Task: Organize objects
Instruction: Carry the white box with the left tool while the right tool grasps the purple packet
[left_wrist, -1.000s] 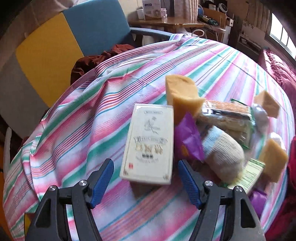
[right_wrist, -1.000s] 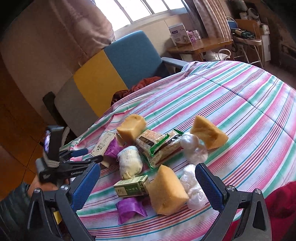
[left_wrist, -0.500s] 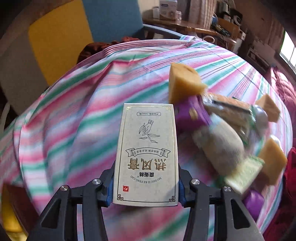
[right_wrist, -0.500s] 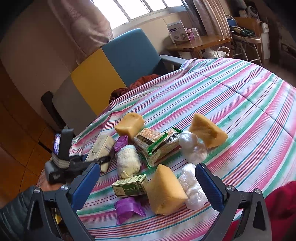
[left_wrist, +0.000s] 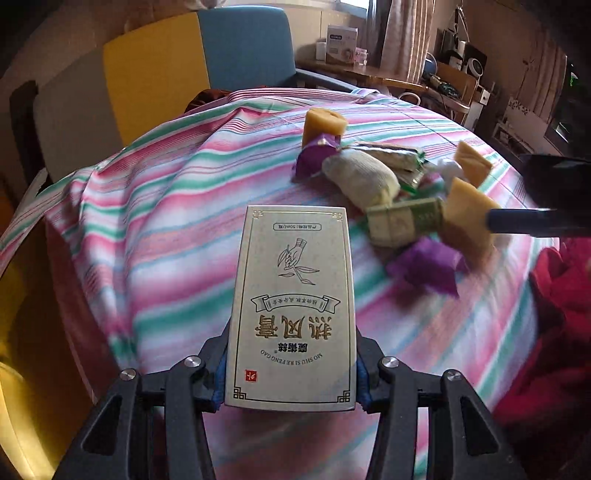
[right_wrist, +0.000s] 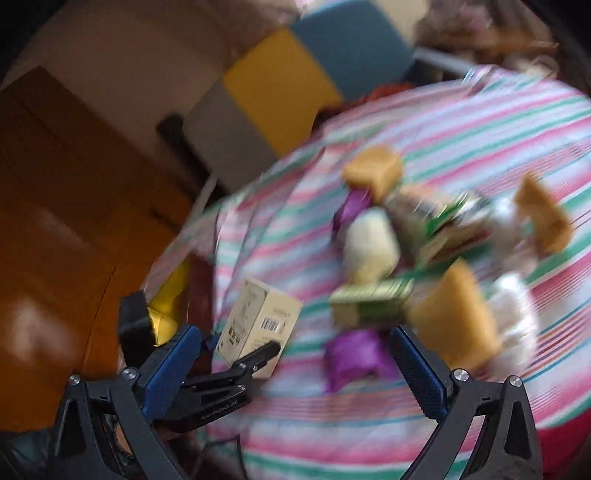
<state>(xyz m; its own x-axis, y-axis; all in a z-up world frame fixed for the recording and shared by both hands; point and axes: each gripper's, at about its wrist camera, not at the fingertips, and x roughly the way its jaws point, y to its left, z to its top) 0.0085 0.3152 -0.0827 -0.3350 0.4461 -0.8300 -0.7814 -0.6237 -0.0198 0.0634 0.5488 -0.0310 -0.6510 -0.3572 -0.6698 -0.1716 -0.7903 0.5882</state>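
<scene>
Cream box (left_wrist: 291, 306) is sitting clamped in the left gripper (left_wrist: 291, 373), lifted over the near edge of the striped tabletop (left_wrist: 155, 221). Right gripper (right_wrist: 295, 373) is hanging with jaws apart and empty. Beyond, a purple packet (left_wrist: 424, 266), green carton (left_wrist: 402, 221) and yellow sponges (left_wrist: 467, 218) are lying clustered.

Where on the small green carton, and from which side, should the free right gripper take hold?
Grip the green carton across its long flat faces, descending from above with the right gripper: it lies on its side, and the sponge crowds one end.
</scene>
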